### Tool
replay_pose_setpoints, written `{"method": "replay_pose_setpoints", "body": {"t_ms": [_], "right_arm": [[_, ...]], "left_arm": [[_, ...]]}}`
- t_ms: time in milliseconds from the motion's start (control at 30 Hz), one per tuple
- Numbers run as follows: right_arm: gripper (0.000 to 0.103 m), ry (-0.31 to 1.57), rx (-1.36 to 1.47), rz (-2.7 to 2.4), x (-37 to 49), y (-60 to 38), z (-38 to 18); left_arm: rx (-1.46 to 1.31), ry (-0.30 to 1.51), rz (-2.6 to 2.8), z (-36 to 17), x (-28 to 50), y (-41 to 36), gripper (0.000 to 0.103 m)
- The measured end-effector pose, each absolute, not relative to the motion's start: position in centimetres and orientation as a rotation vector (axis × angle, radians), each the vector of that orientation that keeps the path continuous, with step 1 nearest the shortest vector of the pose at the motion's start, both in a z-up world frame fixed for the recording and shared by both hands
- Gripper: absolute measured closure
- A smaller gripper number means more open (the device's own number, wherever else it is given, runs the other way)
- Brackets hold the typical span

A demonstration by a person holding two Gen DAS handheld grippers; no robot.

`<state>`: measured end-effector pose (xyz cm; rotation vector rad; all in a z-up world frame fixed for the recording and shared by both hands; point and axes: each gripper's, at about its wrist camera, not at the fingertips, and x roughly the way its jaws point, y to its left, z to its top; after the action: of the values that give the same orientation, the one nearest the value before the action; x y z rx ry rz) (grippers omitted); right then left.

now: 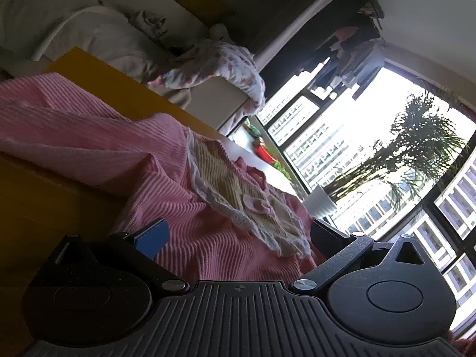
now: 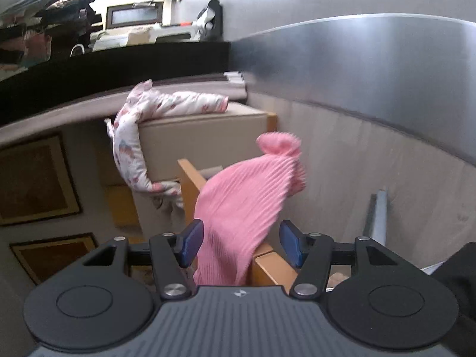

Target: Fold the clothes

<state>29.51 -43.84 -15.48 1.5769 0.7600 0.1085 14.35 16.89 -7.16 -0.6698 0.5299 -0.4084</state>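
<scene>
In the left wrist view the pink ribbed garment (image 1: 166, 184) lies spread over the yellow wooden bench (image 1: 98, 68), filling the left and middle of the frame, with a cream lace-edged collar (image 1: 238, 196) lying near the centre. The left tool (image 1: 235, 235) sits low over the cloth, its blue pad at lower left and its dark finger at lower right spread wide apart with the fabric between them, gripping nothing. A floral printed garment (image 1: 220, 65) drapes over a beige box (image 1: 217, 101) toward the upper middle, and a potted palm (image 1: 416, 148) stands against the bright window on the right. In the right wrist view a pink sleeve (image 2: 247, 202) rises between the fingers of the right tool (image 2: 241, 244), which are spread and not touching it; the sleeve's cuff curls at mid-right of the frame.
</scene>
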Motion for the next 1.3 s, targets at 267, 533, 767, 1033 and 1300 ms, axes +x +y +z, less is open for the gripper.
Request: {"method": "replay_pose_setpoints", "body": {"t_ms": [267, 533, 767, 1033, 1300], "right_arm": [[0.094, 0.642, 1.427, 0.179, 32.2, -43.5, -13.1], [0.094, 0.416, 0.954, 0.359, 29.8, -39.2, 1.5], [0.089, 0.529, 0.445, 0.747, 27.5, -23.4, 8.9], [0.046, 0.544, 0.387, 0.796, 26.7, -19.4, 8.3], [0.050, 0.793, 0.415, 0.541, 27.8, -21.2, -3.3]], "left_arm": [[-0.671, 0.527, -0.410, -7.2, 14.4, 17.0, 0.000], [-0.678, 0.520, -0.415, -7.2, 14.3, 17.1, 0.000], [-0.664, 0.507, -0.426, -7.0, 14.1, 16.9, 0.000], [-0.682, 0.524, -0.437, -7.1, 14.2, 17.1, 0.000], [-0.613, 0.584, -0.437, -6.9, 14.7, 16.3, 0.000]]}}
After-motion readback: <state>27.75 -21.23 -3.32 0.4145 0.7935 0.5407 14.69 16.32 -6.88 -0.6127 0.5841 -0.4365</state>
